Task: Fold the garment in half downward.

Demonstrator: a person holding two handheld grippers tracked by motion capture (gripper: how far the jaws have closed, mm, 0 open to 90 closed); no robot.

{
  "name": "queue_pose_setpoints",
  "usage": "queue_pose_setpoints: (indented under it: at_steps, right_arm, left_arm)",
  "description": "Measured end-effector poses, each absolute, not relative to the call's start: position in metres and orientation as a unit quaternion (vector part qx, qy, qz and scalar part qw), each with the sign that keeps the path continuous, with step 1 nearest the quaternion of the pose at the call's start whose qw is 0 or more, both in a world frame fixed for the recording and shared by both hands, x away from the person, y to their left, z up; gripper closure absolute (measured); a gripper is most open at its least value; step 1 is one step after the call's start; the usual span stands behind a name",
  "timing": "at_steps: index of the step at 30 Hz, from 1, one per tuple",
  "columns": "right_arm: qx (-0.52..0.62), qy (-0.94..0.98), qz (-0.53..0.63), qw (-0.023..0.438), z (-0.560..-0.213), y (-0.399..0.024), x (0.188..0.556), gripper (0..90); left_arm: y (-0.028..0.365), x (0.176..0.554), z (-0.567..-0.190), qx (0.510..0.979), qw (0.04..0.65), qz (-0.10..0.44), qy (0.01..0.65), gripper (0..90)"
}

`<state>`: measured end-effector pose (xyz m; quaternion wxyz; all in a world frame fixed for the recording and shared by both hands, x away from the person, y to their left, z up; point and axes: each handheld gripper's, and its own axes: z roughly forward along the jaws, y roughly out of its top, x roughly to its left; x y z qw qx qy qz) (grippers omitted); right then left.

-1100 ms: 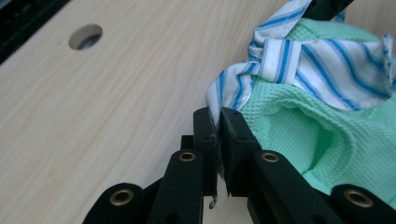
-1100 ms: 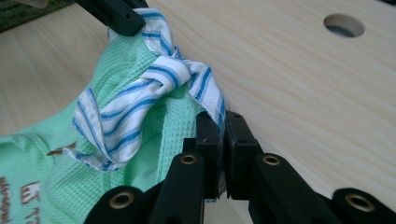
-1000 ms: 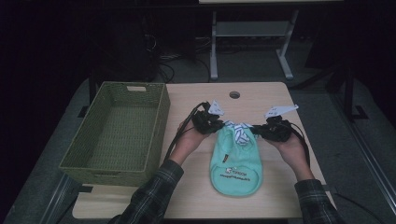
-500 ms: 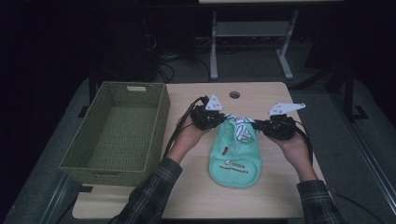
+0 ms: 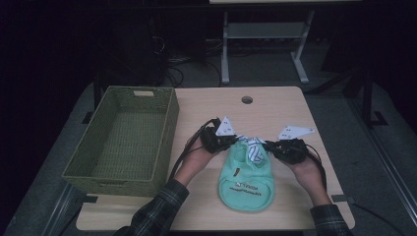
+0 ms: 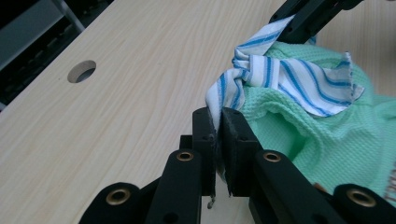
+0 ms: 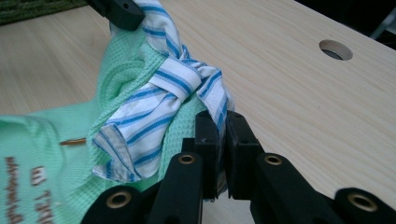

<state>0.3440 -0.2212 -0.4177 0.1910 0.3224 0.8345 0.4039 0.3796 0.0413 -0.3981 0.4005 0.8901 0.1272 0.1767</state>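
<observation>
High view: one green bag (image 5: 247,177), one striped cloth (image 5: 253,147), one basket (image 5: 123,140). Left gripper (image 5: 231,141) and right gripper (image 5: 273,147) each pinch, probably tightly, a cloth end.

Collar (image 6: 280,74) showing white with blue stripes; shirt (image 5: 246,179) showing mint green, waffle knit; basket (image 5: 123,142) looking olive green; table (image 5: 275,110) showing pale woodgrain.

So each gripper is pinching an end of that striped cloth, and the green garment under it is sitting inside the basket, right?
Not quite. The green garment lies on the table, beside the basket, as the high view shows. The rest holds: the left gripper and the right gripper each pinch an end of the striped cloth, which is knotted over the garment.
</observation>
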Motion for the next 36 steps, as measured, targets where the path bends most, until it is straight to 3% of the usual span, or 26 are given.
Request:
queue_pose_setpoints:
  at_steps: [10,16,20,28,36]
  right_arm:
    - [0.306,0.819,0.428,0.229,-0.383,-0.221,0.348,83.6]
    - [0.306,0.821,0.429,0.221,-0.4,-0.221,0.336,83.1]
    - [0.304,0.821,0.432,0.217,-0.405,-0.22,0.327,82.8]
    - [0.297,0.811,0.439,0.247,-0.387,-0.217,0.332,82.5]
    - [0.289,0.815,0.439,0.245,-0.393,-0.217,0.315,79.8]
  left_arm:
    - [0.048,0.375,-0.368,0.868,0.434,0.209,0.116,82.8]
    - [0.056,0.361,-0.384,0.867,0.45,0.177,0.123,81.5]
    - [0.059,0.355,-0.383,0.868,0.448,0.184,0.115,81.4]
    - [0.06,0.359,-0.362,0.854,0.46,0.217,0.111,82.1]
    - [0.068,0.342,-0.374,0.862,0.458,0.189,0.105,80.9]
